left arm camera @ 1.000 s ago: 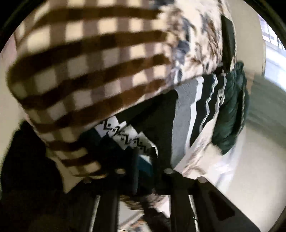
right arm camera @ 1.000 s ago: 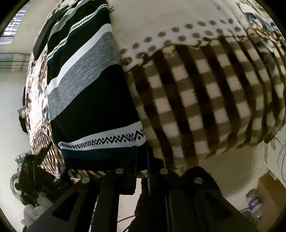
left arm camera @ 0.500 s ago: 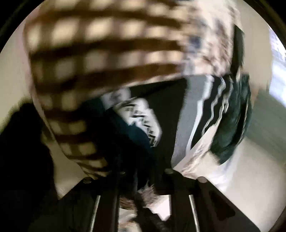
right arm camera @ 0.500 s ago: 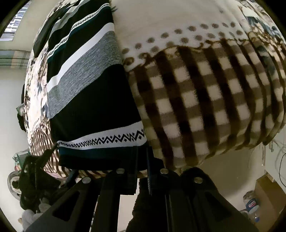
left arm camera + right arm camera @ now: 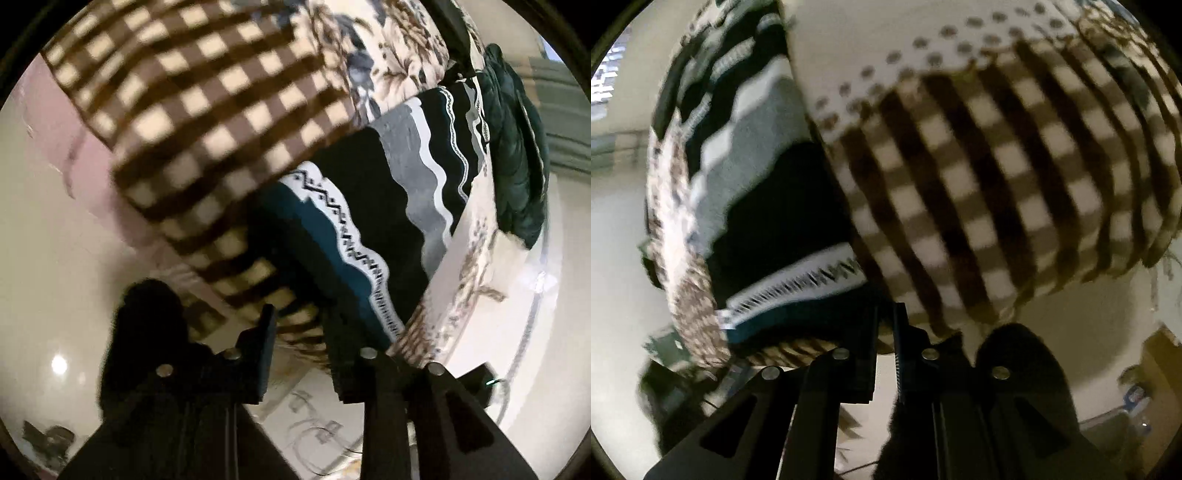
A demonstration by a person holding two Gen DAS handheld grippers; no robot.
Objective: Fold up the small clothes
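A striped sweater [image 5: 369, 206], black, grey and white with a zigzag band and a teal hem, lies flat on a bed beside a brown-and-cream checked blanket [image 5: 207, 110]. My left gripper [image 5: 299, 317] hovers at the hem's corner. Its jaws are opening, with only the blanket's fringe visible through the gap and the hem lying just beyond the right finger. In the right wrist view the sweater [image 5: 783, 206] and the blanket [image 5: 997, 184] fill the frame. My right gripper [image 5: 885, 314] is shut on the hem's other corner.
A floral bedcover [image 5: 391, 55] lies under both. A dark green garment [image 5: 517, 147] is bunched at the far end of the bed. A black fuzzy shape [image 5: 1015, 369] sits below the bed edge. Pale floor surrounds the bed, with a box [image 5: 1137, 395] low right.
The left gripper's jaws have parted and let go of the sweater's hem. It has lifted back and rolled, so the bed looks tilted. The right gripper stays shut on the hem.
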